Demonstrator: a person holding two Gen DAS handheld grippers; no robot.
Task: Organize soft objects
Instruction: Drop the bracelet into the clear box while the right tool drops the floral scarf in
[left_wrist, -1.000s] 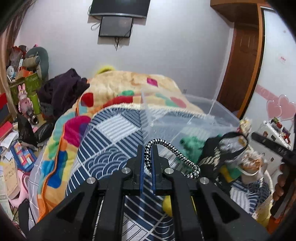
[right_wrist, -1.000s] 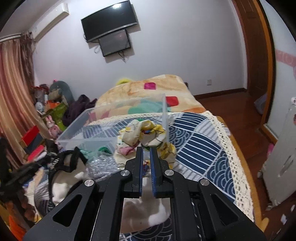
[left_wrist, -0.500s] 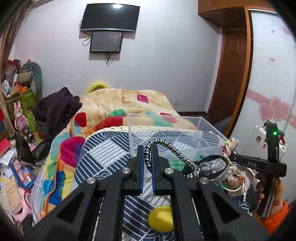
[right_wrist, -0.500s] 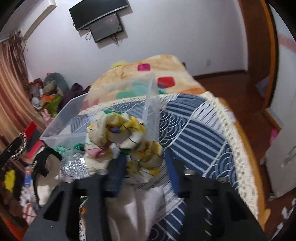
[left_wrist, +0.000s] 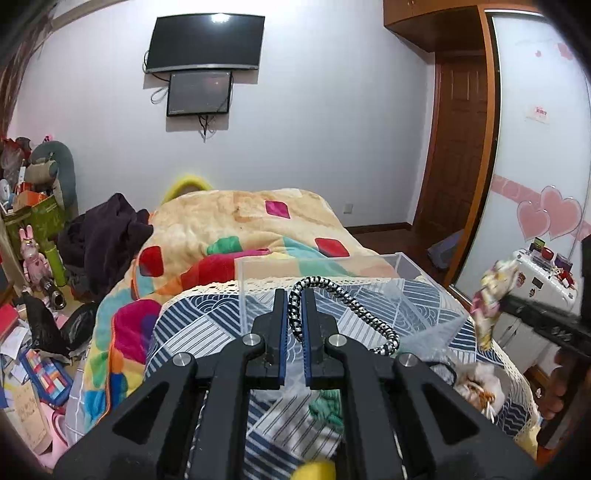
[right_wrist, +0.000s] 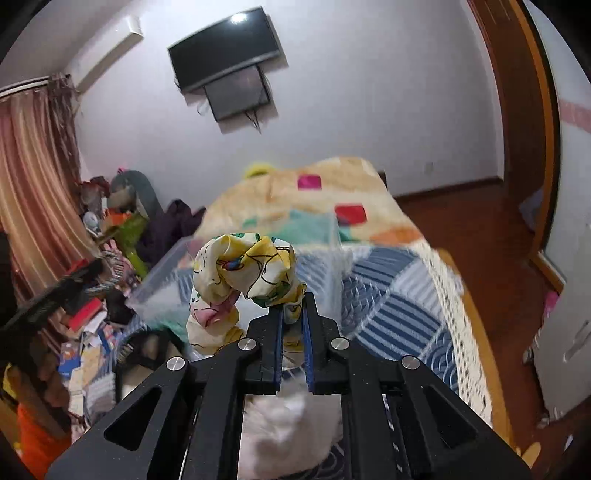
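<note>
Straight ahead of the tongs stands a pale wall (left_wrist: 314, 129) with a dark television (left_wrist: 205, 42) mounted high and a smaller screen (left_wrist: 199, 93) just below it. To their right are a brown wooden door (left_wrist: 460, 147), a wooden floor (right_wrist: 480, 229) and a frosted wardrobe panel (left_wrist: 539, 166) with pink hearts. Below and ahead lies a bed (left_wrist: 240, 229) under a colourful blanket. To the left hang striped curtains (right_wrist: 33, 184), with an air conditioner (right_wrist: 107, 55) above them, and clutter is piled on the floor there.

Wall television (left_wrist: 205, 41), wooden door (left_wrist: 457, 147), striped curtain (right_wrist: 33, 177).
</note>
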